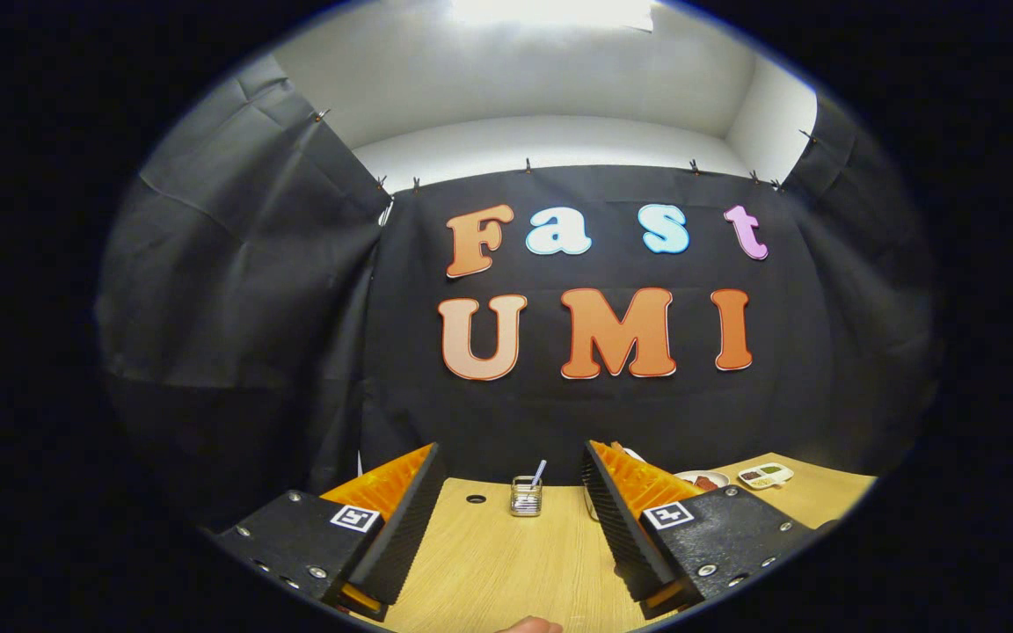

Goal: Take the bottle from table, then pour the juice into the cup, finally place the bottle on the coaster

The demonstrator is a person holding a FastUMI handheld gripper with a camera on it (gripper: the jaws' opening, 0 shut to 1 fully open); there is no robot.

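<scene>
Gripper view: the gripper (511, 519) hung above the table (506, 563) with its jaws spread wide and nothing between them. Beyond the fingers, roughly in line with the gap, a small clear cup (526, 497) stood upright on the wood with a thin stick or straw leaning out of it. Left of it lay a small dark disc (476, 498), which may have been the coaster, though it was too small to tell. Past the right finger sat a plate (705, 480) with something reddish on it and a pale tray (765, 476) with compartments, well apart from the cup. Something pale stood partly hidden behind the right finger; whether that was the bottle could not be told. A fingertip (528, 625) showed at the near table edge.

As a judgement, the task stood at its very start: the bottle was not held, no pouring looked done, and nothing stood on the dark disc. Grasping, pouring and placing all remained.
</scene>
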